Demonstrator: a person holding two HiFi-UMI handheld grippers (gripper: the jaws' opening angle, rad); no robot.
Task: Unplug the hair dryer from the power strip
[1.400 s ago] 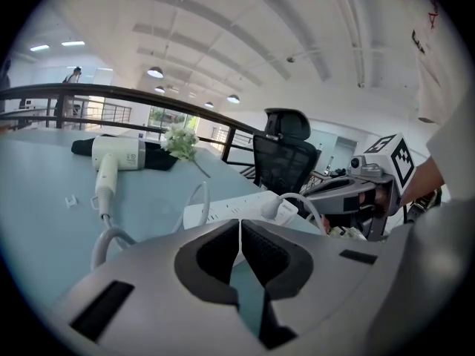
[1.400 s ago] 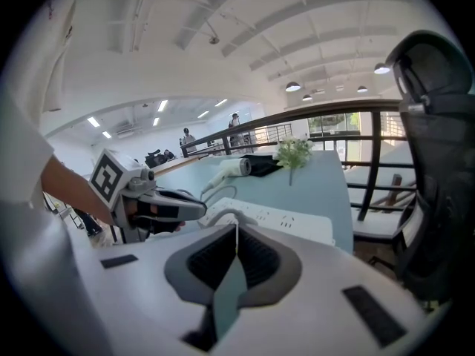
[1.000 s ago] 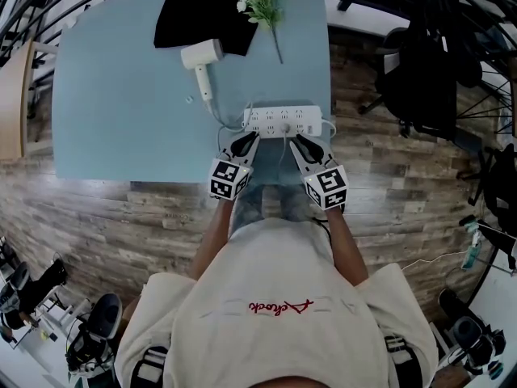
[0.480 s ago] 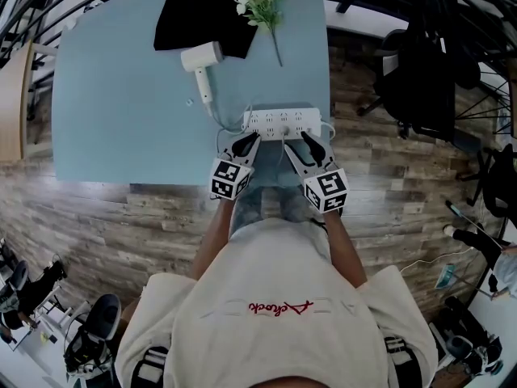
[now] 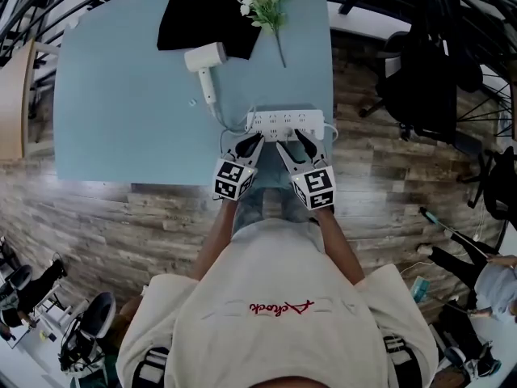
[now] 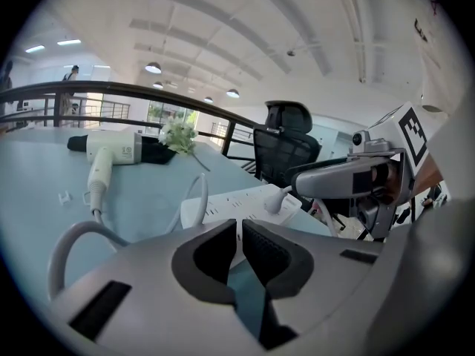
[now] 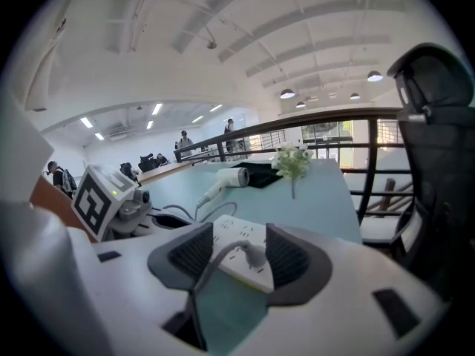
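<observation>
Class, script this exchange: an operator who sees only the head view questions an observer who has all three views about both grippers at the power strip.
Operator: Is anything between the jaws of the right gripper?
Observer: Yes. The right gripper view shows its jaws opening around a white plug that sits in the power strip. The pads are clear of the plug.
Operator: And the left gripper?
Observer: The left gripper view shows its jaws almost together, with only a slit left and nothing between them.
</observation>
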